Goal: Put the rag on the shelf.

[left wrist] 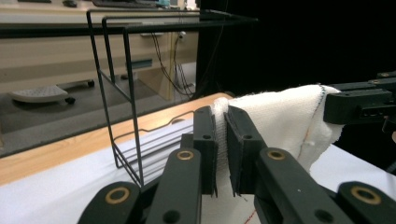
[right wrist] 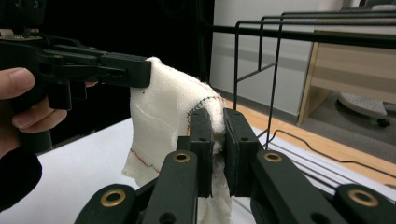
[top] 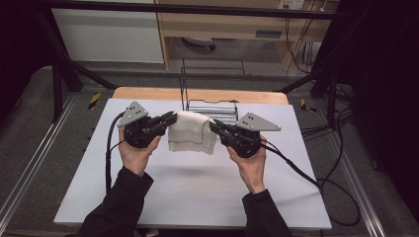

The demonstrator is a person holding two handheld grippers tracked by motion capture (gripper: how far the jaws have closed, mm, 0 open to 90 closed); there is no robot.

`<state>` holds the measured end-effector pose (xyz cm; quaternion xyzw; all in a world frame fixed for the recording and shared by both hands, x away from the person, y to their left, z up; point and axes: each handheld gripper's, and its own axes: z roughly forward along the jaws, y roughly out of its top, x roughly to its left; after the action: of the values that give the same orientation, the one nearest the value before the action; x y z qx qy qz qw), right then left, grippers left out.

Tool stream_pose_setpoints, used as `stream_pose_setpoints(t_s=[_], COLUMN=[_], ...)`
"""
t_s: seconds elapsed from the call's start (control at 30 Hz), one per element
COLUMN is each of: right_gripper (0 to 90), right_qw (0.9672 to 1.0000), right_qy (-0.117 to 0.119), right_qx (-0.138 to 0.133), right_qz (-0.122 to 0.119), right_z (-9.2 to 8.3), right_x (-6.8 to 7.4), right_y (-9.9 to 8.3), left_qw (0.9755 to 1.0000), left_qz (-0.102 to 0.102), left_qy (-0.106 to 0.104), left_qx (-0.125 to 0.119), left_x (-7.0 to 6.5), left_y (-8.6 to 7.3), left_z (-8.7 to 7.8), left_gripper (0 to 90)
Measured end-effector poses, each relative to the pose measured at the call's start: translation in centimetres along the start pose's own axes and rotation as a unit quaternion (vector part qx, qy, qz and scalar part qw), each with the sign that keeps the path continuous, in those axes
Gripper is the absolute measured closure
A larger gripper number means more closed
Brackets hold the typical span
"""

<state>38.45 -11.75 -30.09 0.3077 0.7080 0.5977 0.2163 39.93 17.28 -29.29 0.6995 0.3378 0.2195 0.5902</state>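
While it hangs between the two tools, the scene reads as follows.

Cloth: a white cloth (top: 191, 131) with thin coloured stitching along its edges is lifted above the white tabletop (top: 192, 195), stretched between both tools and drooping below them; its shadow falls on the surface underneath.

Left hand-held gripper (top: 170, 118): clenched on the cloth's left top edge; in the left gripper view a fold of fabric (left wrist: 280, 116) is pinched between the nearly closed jaws.

Right hand-held gripper (top: 214, 125): clamped on the cloth's right top edge; in the right gripper view the jaws press a bunched fold (right wrist: 173, 112) between them.

Wire rack (top: 212, 106): a black wire rack stands just behind the cloth at the far side of the tabletop.
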Motion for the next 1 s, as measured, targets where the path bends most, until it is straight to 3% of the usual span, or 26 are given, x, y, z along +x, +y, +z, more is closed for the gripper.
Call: stream_pose_setpoints(t_s=[0.4, 1.0], right_gripper=[83.4, 83.9], right_qw=[0.9993, 0.9959], right_qy=[-0.016, -0.049], right_qx=[-0.033, -0.075], right_qz=[0.004, -0.012], right_z=[-0.3, -0.5], right_x=[-0.8, -1.8], right_y=[1.1, 4.2], left_qw=[0.9997, 0.998], left_qz=[0.005, 0.004], left_qy=[0.002, 0.007], left_qx=[-0.022, -0.063], left_x=[-0.3, -0.7], left_y=[1.8, 4.5], left_z=[0.9, 2.0], left_gripper=[82.8, 83.0])
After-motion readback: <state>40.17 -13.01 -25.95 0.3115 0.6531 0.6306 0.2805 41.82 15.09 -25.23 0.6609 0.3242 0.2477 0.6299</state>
